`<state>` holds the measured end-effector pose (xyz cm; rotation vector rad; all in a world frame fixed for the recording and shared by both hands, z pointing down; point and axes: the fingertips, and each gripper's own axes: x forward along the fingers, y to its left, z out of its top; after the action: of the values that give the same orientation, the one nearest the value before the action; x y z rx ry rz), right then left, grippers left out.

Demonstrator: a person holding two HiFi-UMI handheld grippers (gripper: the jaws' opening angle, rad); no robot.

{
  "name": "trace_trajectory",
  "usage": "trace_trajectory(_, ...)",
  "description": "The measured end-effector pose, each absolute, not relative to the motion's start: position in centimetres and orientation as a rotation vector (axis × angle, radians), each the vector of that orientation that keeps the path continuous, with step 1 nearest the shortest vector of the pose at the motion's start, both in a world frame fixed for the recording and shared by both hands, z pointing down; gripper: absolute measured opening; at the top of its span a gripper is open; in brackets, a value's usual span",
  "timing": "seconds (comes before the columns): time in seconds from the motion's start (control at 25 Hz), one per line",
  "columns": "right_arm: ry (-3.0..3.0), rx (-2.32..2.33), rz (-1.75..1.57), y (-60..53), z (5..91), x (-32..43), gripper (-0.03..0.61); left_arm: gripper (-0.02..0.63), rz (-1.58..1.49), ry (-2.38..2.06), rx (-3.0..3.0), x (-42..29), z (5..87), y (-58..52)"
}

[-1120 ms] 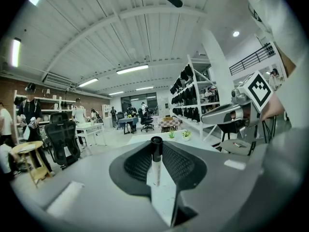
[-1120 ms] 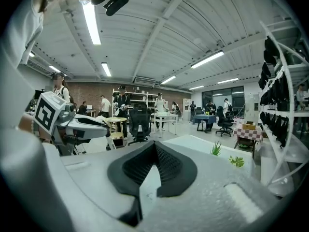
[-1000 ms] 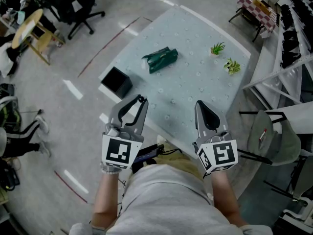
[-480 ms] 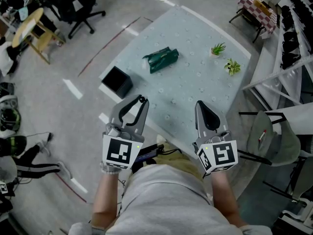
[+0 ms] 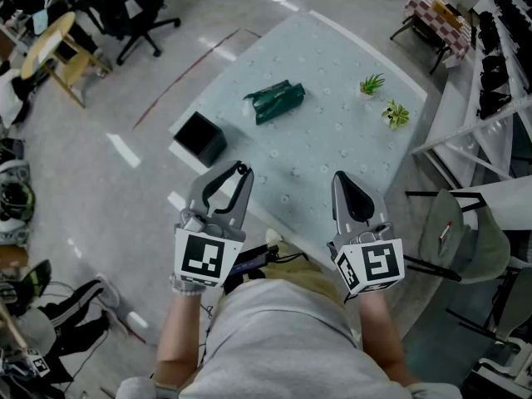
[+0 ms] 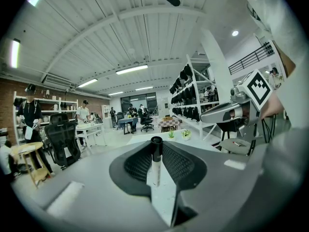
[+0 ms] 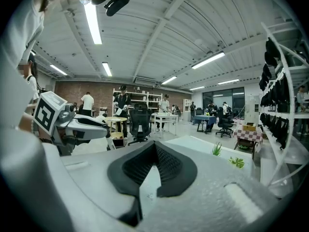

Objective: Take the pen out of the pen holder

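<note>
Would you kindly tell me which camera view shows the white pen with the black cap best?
The left gripper view: the white pen with the black cap stands upright, clamped between the left tongs, close up. The head view shows at most a dark speck at their tips; the right gripper view shows no pen.

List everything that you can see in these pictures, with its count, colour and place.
table: one, pale blue-green, ahead of the person
box: one, black, at the table's left corner
pouch: one, dark green, on the table beyond the box
plants: two, green, on the table's far right part
chair: one, grey, right of the table
pen: one, white with a black cap, upright between the left tool's jaws
left tool: one, grey, over the table's near edge, shut on the pen
right tool: one, grey, beside it, jaws together, empty
</note>
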<state>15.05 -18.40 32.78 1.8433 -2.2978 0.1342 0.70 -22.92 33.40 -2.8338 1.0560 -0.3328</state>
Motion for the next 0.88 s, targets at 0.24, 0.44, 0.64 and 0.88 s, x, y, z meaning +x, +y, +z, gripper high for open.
trace_trajectory(0.24, -2.300, 1.843, 0.135, -18.44, 32.72, 15.00, 0.000, 0.084, -0.325, 1.031, -2.816, 0.84, 32.91, -22.98)
trace_trajectory(0.44, -2.301, 1.839, 0.134, -18.47, 32.66, 14.88, 0.000, 0.084, -0.337, 1.056, -2.832, 0.58, 33.36, -23.02)
trace_trajectory(0.64, -2.301, 1.838, 0.136, -18.44, 32.81, 14.89, 0.000, 0.084, -0.343, 1.067, -2.840, 0.48, 33.74, -22.95)
trace_trajectory(0.88, -2.305, 1.840, 0.140, -18.36, 32.89, 14.92, 0.000, 0.084, -0.340, 1.054, -2.829, 0.58, 33.40, -22.84)
